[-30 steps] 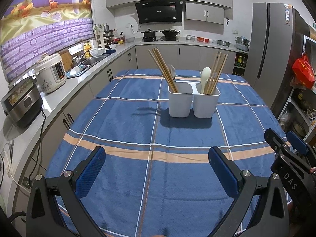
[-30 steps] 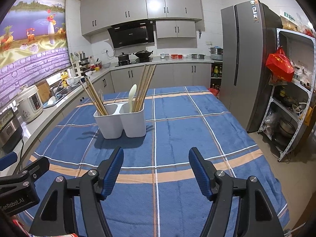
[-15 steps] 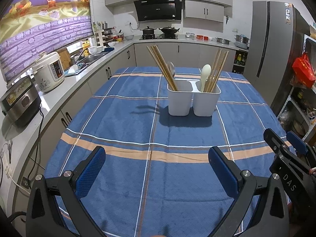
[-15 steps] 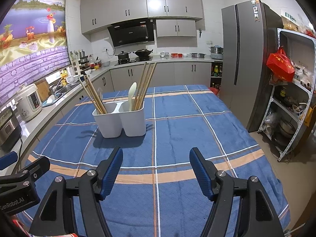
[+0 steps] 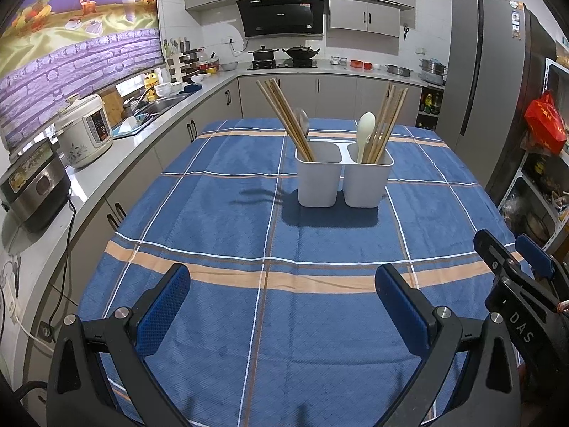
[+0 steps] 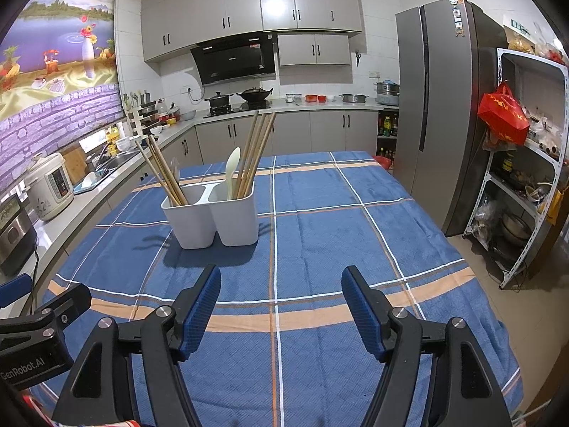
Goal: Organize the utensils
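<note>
Left gripper (image 5: 282, 300): jaws wide, nothing between them. Centre of blue tablecloth (image 5: 213, 220): white two-cup holder (image 5: 343, 178), chopsticks (image 5: 284, 117) and a spoon (image 5: 364, 135) standing inside. Right gripper (image 6: 281, 306): jaws wide, empty, above the cloth.

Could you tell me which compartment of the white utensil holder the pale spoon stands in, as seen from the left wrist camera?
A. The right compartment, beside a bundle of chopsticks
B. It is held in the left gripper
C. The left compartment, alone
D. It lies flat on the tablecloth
A: in the left wrist view the pale spoon stands upright in the right compartment of the white utensil holder, next to chopsticks.
</note>
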Action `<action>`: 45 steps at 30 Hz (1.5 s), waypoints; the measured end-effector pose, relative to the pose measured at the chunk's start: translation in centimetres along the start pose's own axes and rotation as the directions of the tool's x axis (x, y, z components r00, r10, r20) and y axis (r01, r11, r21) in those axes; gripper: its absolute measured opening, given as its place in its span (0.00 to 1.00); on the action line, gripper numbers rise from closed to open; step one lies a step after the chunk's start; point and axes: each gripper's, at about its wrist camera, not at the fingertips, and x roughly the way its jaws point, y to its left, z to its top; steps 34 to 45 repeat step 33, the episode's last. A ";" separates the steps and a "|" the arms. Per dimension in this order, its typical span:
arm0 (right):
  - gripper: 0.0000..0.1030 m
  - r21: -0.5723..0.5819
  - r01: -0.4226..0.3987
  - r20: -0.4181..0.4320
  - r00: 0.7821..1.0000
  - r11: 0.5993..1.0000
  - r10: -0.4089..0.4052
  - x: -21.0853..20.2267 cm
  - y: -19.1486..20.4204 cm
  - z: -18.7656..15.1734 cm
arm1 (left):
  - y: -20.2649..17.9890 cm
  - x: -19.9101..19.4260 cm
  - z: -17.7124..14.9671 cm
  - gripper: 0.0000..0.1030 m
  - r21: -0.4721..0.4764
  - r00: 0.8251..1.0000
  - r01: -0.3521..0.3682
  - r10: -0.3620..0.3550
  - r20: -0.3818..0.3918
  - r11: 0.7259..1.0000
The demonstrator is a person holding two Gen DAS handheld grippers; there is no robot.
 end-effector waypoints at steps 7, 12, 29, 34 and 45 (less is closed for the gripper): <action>0.73 0.000 -0.001 0.001 1.000 1.000 0.001 0.0 -0.1 0.0 | 0.0 0.0 0.0 1.00 0.001 1.000 0.001 -0.001 -0.001 1.000; 0.73 0.000 -0.001 0.001 1.000 1.000 0.001 0.0 -0.1 0.0 | -0.5 0.2 0.1 1.00 0.004 1.000 0.005 -0.005 -0.004 1.000; 0.74 -0.009 -0.018 0.002 1.000 1.000 0.018 0.1 -0.6 0.1 | -0.8 0.3 0.1 1.00 0.008 1.000 0.002 -0.002 -0.002 1.000; 0.75 -0.009 -0.025 -0.007 1.000 1.000 0.025 0.2 -0.9 -0.1 | -1.0 0.3 0.0 1.00 0.009 1.000 0.008 -0.008 -0.012 1.000; 0.75 -0.009 -0.025 -0.007 1.000 1.000 0.025 0.2 -0.9 -0.1 | -1.0 0.3 0.0 1.00 0.009 1.000 0.008 -0.008 -0.012 1.000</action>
